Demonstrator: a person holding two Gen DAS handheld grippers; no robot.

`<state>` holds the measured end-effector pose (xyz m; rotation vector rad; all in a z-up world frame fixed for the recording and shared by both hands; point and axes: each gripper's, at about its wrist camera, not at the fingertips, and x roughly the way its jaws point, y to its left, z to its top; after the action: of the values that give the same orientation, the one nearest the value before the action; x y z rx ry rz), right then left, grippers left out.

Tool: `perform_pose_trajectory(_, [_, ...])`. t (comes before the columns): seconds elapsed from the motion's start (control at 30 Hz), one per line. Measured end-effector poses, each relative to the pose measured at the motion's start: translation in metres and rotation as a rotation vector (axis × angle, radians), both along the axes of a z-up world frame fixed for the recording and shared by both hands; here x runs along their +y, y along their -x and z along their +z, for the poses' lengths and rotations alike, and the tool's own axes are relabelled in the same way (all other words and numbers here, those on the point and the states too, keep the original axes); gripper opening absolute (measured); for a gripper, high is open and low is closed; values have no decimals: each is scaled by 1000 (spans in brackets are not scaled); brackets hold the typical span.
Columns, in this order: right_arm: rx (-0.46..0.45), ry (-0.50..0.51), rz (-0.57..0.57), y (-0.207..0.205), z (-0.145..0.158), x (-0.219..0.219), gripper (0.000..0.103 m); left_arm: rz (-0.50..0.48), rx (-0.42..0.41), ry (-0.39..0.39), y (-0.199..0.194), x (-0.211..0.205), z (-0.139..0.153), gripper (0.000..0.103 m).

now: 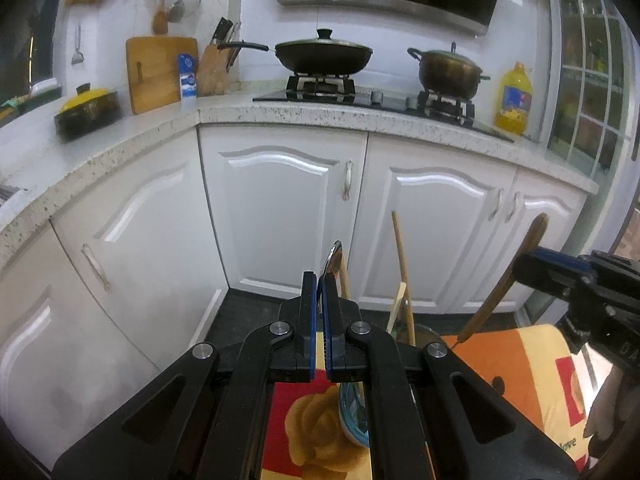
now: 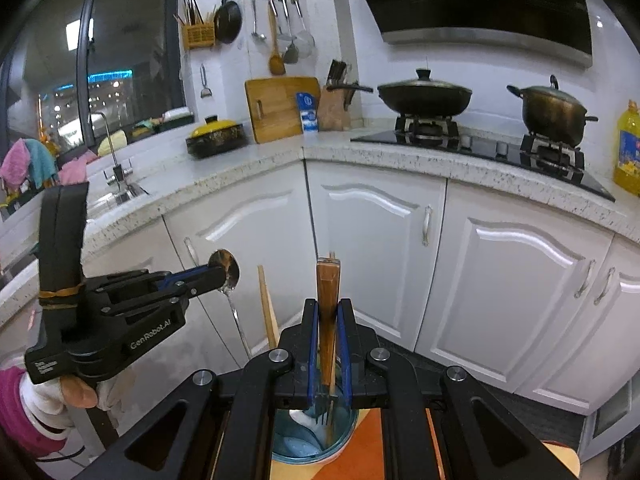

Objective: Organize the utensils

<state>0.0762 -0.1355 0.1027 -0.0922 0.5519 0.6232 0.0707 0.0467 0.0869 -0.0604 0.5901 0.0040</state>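
Nearest the lens, left gripper (image 1: 320, 280) pressed together on a metal spoon (image 2: 226, 270), bowl end up and thin handle hanging down toward the blue cup (image 2: 314, 446). Close ahead in the other view, right gripper (image 2: 328, 308) pinching a brown-handled fork (image 2: 329, 320), upright, tines down inside the cup's mouth. Cup standing on a surface covered with an orange, red and yellow patterned cloth (image 1: 516, 364), in front of white cabinet doors (image 1: 276, 208). Already standing in the cup: pale wooden sticks (image 2: 267, 308), probably chopsticks, leaning left.

Step in hand, by the look of it: dropping utensils into the cup, one from each gripper, fork nearly home and spoon held off to the left, above the rim. Next move likely calls for lowering the fork until the tines reach the bottom, then spreading that gripper so the handle leans on the rim; spoon needs bringing over the opening, handle first, clear of the sticks and the fork.

Right wrist view alone shows the cup's inside, with something white at the bottom, plus the spoon's bowl and the gloved hand (image 2: 60, 396) on the left tool. Left wrist view shows only a sliver of the blue rim, but gives the fork's whole brown handle side-on, slanting in the right gripper
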Motion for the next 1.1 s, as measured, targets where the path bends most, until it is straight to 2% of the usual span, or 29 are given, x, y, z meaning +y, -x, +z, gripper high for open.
perform_pose_trajectory(0.43, [117, 2, 15, -19, -37, -1, 9, -17, 78, 18, -11, -11, -27, 2])
perform_pose_trajectory(0.67, [168, -38, 25, -27, -38, -5, 11, -34, 100, 53, -10, -11, -31, 4])
perform_pose_trajectory(0.73, [179, -65, 14, -28, -39, -10, 32, -44, 98, 64, -8, -12, -31, 12])
perform_pose_trajectory(0.83, [200, -95, 9, -27, -42, -16, 34, -47, 98, 83, -5, -12, -29, 26])
perform_pose_trajectory(0.97, [199, -74, 13, -22, -45, -15, 34, -53, 93, 94, 0, -13, -26, 29])
perform_pose_trajectory(1.1, [207, -85, -2, -19, -47, -21, 34, -55, 84, 109, 6, -11, -21, 39])
